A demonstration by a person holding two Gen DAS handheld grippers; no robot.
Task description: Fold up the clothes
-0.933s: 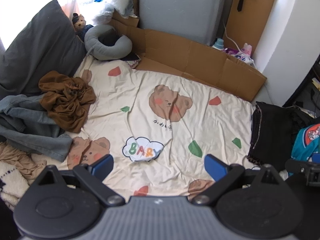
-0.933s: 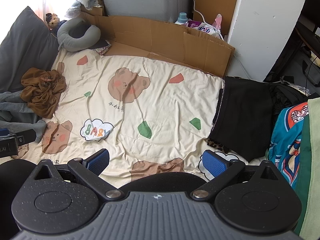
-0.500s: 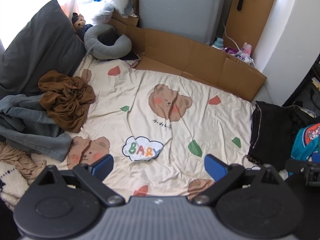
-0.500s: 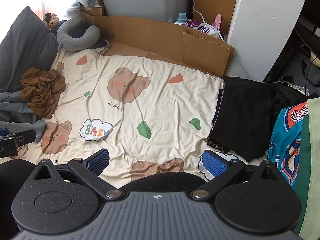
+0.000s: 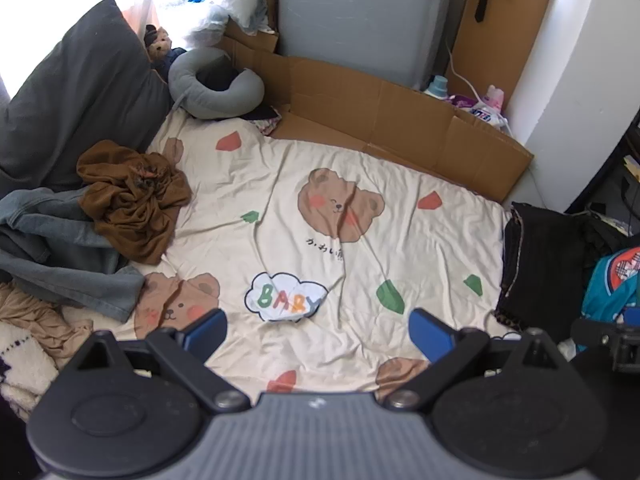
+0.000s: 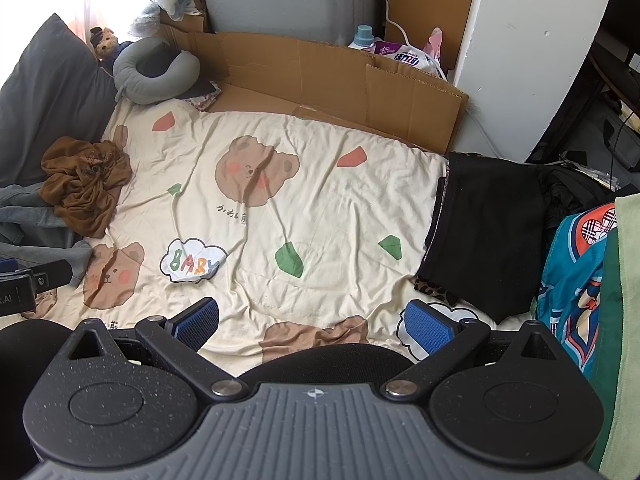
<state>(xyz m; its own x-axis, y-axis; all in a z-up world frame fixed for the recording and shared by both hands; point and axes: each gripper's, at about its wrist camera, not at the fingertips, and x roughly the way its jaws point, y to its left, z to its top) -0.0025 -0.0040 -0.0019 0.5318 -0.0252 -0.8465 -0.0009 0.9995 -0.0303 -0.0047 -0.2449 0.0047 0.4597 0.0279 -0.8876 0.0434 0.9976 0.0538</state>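
Both tongs, left gripper (image 5: 318, 330) and right gripper (image 6: 312, 320), hang spread and empty above the sheet (image 5: 360, 248); crumpled brown garment (image 5: 132, 200) lies left, black garment (image 6: 488, 232) right, seemingly folded, so between garments.

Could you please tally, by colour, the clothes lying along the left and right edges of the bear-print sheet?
Brown: 1, the crumpled brown garment
Grey-blue: 1, the rumpled grey-blue garment
Tan: 1, the tan garment
Black: 1, the folded black garment
Teal: 1, the teal printed garment
Total: 5
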